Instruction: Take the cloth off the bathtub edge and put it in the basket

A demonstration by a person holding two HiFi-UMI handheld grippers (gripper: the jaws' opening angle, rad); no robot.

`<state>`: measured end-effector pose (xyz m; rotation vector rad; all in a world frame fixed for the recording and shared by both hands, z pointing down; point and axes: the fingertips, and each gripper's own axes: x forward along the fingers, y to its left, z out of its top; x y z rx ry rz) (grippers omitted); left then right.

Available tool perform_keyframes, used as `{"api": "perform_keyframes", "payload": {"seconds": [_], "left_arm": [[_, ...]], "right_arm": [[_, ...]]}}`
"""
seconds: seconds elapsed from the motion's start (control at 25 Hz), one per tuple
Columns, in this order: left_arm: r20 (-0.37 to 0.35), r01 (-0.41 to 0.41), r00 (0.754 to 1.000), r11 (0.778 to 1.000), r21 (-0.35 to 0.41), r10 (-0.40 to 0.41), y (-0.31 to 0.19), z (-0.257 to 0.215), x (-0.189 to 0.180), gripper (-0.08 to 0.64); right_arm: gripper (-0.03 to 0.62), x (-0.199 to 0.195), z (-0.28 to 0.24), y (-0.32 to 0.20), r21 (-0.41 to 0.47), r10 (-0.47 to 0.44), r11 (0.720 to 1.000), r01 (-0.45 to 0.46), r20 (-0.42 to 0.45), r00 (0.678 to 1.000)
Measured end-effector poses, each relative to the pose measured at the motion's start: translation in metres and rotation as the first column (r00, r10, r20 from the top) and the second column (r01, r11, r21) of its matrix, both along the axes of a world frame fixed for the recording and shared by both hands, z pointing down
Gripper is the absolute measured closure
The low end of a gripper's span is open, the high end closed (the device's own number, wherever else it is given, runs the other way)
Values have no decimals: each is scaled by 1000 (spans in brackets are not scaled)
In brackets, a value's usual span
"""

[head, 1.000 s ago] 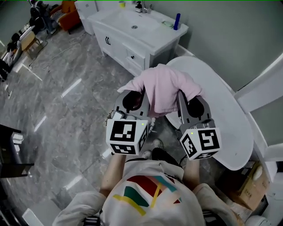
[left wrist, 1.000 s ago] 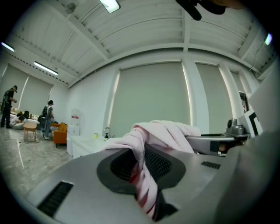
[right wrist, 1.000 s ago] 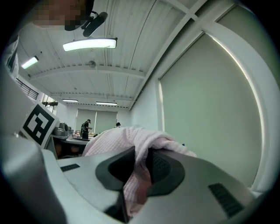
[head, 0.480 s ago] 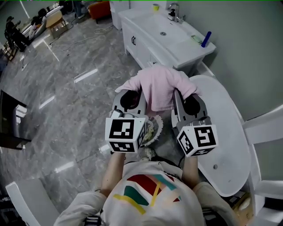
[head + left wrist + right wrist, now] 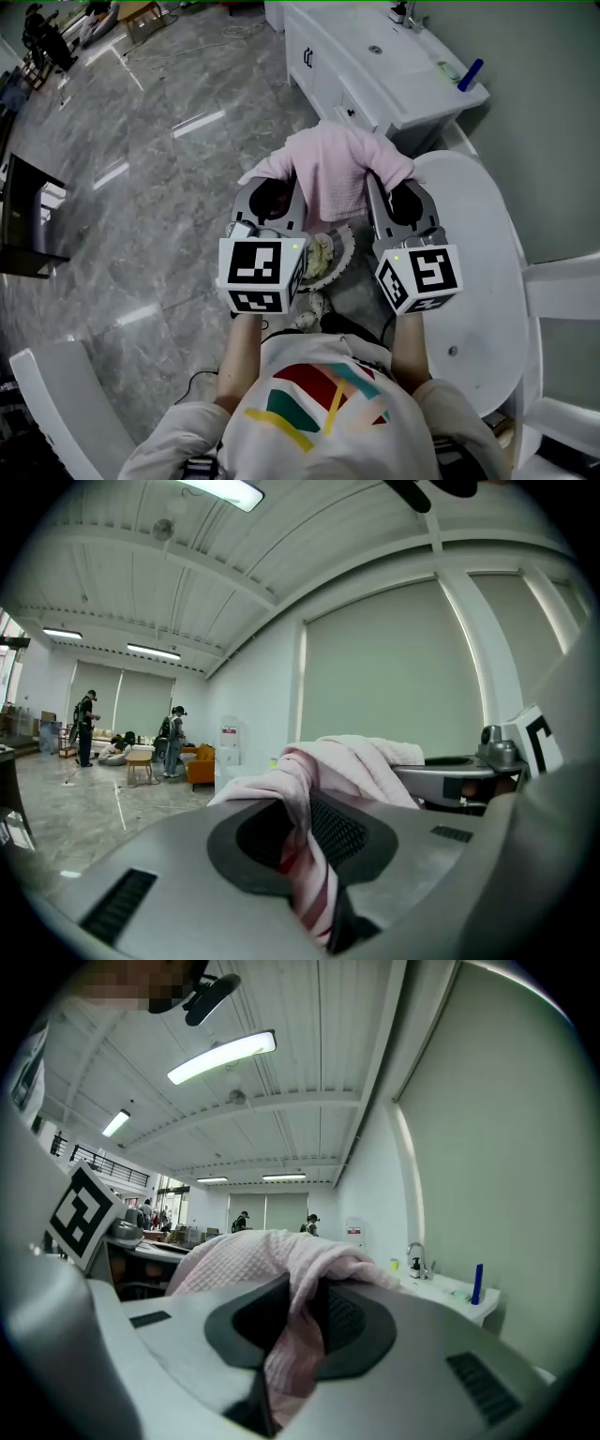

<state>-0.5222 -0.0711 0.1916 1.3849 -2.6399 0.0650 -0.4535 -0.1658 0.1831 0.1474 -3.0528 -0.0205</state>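
Pink cloth (image 5: 339,178) held left of the bathtub (image 5: 483,281) — left gripper (image 5: 278,199) and right gripper (image 5: 394,199) each clamped on it.

The person is holding the left forearm (image 5: 240,361) and right forearm (image 5: 409,349) out side by side, running from 6 o'clock toward 12 o'clock in the head view. The left gripper (image 5: 284,192) is sitting at 9 o'clock of the right gripper (image 5: 386,195), both pointing roughly level and parallel. Each gripper's jaws are pinching a fold of the pink cloth (image 5: 337,169).
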Motion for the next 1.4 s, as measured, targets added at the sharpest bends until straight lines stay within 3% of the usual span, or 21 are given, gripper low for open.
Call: {"api": "perform_keyframes", "payload": {"seconds": [0.36,0.76,1.4], "left_arm": [[-44,47,998,996,-73,-51,18,53,-16,486],[-84,65,993,987,-146,-77,27,128,-28,486],[-215,75,965,945,-319,-149,50,241,-3,486]], "right_arm": [[514,-21,52,15,23,-59,998,62,-132,990],[514,-32,130,24,73,-71,992,98,-306,950],[514,-9,249,46,-61,-102,995,83,-482,870]]}}
